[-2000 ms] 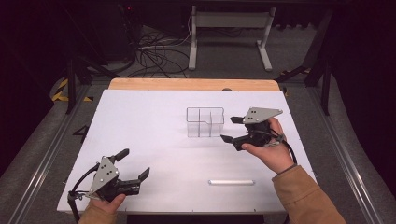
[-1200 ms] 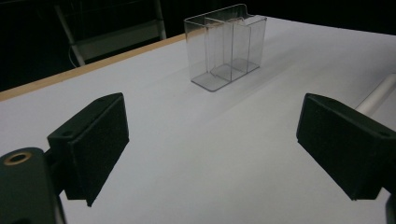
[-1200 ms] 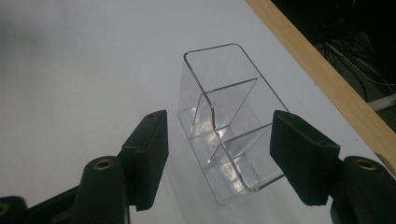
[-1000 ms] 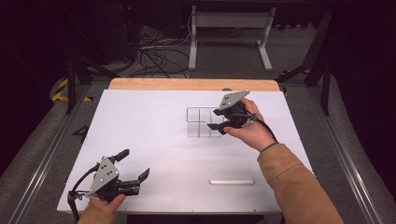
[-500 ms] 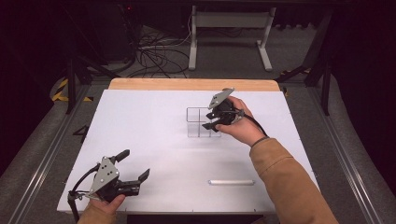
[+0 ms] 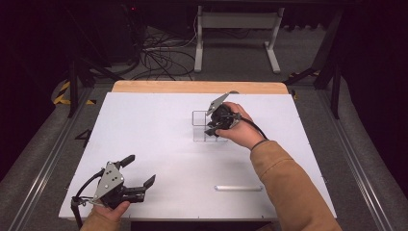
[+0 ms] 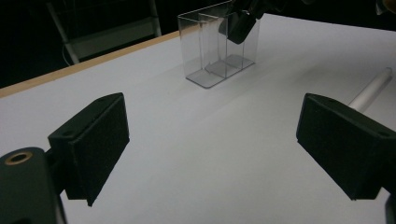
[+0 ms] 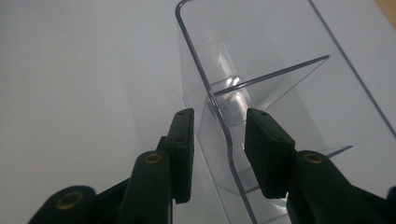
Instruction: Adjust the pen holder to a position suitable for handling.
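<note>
White tabletop (image 6: 159, 130), wooden far edge (image 6: 192, 87); dark room, cables (image 6: 159, 57).

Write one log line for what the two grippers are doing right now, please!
right gripper: jaws closing astride clear divided box wall, not yet pressing | left gripper: open, idle | metal rod: untouched on table

No text, label, brand, number or sign can be read on anything here.

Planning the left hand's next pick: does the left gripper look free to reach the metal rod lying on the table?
Probably yes. The left gripper stands open over bare table, and nothing lies between it and the metal rod. The right gripper is busy at the clear organizer, away from that path.
</note>
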A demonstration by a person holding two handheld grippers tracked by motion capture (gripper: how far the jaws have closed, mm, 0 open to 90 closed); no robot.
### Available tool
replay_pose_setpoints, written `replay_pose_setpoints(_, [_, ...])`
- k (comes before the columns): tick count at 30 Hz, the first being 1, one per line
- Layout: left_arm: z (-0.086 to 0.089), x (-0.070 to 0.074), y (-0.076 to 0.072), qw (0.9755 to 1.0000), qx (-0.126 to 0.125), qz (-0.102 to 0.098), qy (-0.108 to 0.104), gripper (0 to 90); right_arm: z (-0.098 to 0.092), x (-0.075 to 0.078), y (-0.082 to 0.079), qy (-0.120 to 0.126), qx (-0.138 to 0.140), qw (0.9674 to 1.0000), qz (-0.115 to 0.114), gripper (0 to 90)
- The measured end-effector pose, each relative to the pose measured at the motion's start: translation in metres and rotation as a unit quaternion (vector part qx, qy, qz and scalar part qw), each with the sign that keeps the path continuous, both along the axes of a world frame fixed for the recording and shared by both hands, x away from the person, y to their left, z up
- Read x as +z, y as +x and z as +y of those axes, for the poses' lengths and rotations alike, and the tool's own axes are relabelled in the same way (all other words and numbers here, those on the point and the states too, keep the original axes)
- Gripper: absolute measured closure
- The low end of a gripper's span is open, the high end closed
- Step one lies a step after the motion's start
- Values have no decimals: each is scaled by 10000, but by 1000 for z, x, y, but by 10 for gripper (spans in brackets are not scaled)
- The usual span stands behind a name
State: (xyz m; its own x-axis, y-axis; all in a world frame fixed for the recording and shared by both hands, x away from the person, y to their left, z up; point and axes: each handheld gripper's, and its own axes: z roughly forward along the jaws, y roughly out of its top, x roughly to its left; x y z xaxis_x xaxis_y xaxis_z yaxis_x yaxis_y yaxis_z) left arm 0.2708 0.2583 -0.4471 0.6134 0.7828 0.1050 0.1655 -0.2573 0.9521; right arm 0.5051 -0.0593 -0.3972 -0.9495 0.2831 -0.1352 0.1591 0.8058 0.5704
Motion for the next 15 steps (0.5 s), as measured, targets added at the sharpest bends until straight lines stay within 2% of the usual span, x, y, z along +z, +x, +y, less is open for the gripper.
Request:
replay_pose_setpoints(10, [0,0,0,10000,-4,4,-2,102,9,-12,4,-289,-11,9995,85,688])
replay_pose_setpoints(13, [0,0,0,10000,-1,7,-3,102,10,-12,4,-296,-30,9995,105,695])
replay_pose_setpoints(15, [0,-1,1,10000,-7,12,-2,102,9,-12,4,-322,23,9994,107,740])
